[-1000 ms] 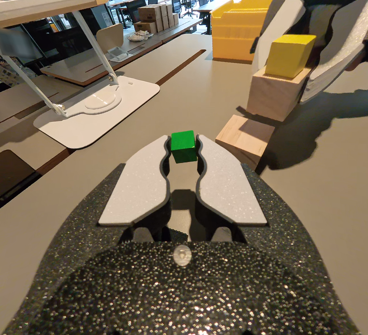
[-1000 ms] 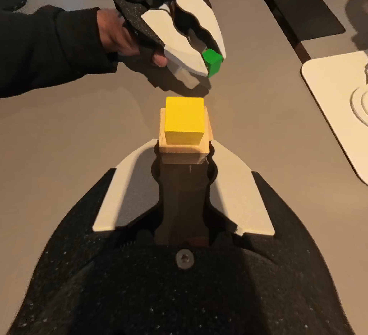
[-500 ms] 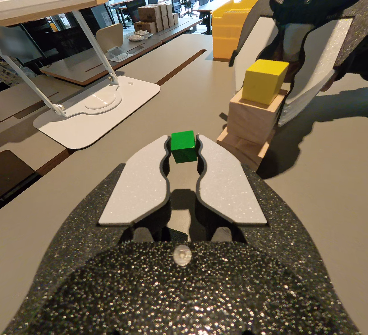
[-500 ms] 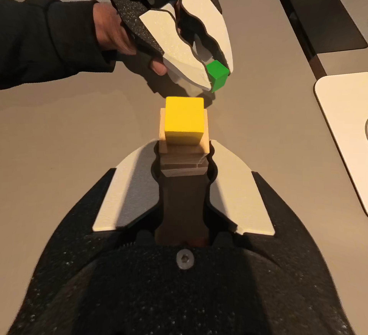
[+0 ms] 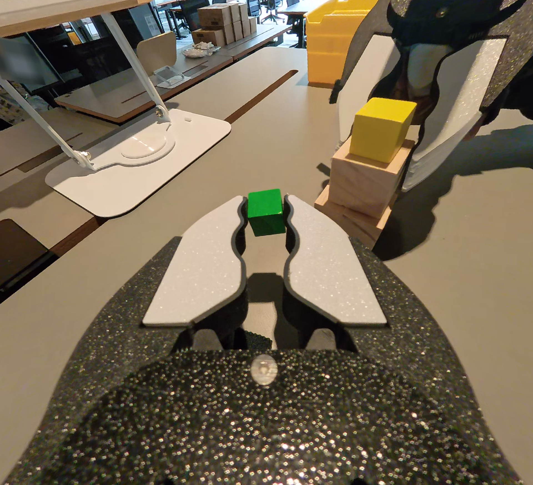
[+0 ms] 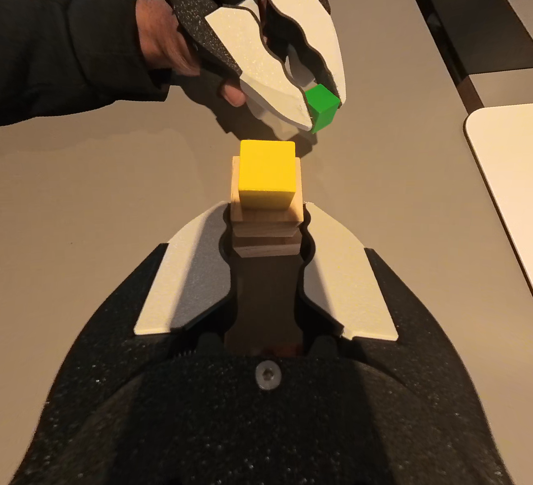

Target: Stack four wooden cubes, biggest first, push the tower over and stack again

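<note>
The tower stands on the grey desk (image 5: 288, 113) with three cubes: the biggest plain wooden cube (image 5: 350, 218) at the bottom, a smaller plain wooden cube (image 5: 364, 182) on it, and the yellow cube (image 5: 379, 129) on top. The stack is upright, its long axis vertical, but the cubes are a little turned against each other, so corners of the lower ones stick out.

The fourth one, the small green cube (image 5: 266, 211), is clamped at the fingertips of the left gripper (image 5: 266, 211) and held in the air just beside the tower, a little tilted. The right gripper (image 6: 266, 213) has its fingers on both sides of the smaller wooden cube; whether they press it or only stand close, I cannot tell.

The right wrist view looks down on the stack and shows the hand (image 6: 164, 35) in a dark sleeve that holds the left gripper – the left wrist view does not show this. The left wrist view shows the side of the tower and the room: a white stand (image 5: 138, 159) with a flat base on the desk, yellow bins (image 5: 331, 41) behind the tower, cardboard boxes (image 5: 222, 24) on a farther desk, and rows of office chairs – all far from the cubes.
</note>
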A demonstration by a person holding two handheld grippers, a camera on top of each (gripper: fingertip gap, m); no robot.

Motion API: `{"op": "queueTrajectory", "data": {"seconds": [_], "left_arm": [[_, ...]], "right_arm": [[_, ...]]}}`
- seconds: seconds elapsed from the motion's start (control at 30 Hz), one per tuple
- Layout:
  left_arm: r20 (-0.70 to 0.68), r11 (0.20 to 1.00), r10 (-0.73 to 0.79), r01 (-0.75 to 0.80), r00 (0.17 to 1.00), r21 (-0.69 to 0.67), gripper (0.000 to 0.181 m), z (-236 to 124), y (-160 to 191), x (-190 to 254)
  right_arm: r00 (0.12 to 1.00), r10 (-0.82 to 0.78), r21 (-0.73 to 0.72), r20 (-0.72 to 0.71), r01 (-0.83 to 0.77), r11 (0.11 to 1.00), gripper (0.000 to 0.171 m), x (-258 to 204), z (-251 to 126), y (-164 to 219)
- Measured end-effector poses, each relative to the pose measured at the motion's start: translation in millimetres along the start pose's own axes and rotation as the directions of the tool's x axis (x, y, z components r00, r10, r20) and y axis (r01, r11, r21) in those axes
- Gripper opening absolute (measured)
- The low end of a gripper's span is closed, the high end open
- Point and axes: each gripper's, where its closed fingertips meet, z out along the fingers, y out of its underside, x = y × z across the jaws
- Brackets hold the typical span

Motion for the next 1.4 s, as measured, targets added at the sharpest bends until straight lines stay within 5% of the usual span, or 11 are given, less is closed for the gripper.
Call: {"op": "queueTrajectory", "data": {"seconds": [1.4], "left_arm": [[-0.009,1.0,0.0,0.0,1.0,0.002,0.023,1.1,-0.6,0.7]], "right_arm": [[0.998,-0.053,0.027,-0.023,0.054,0.998,0.051,-0.3,-0.1,-0.3]]}}
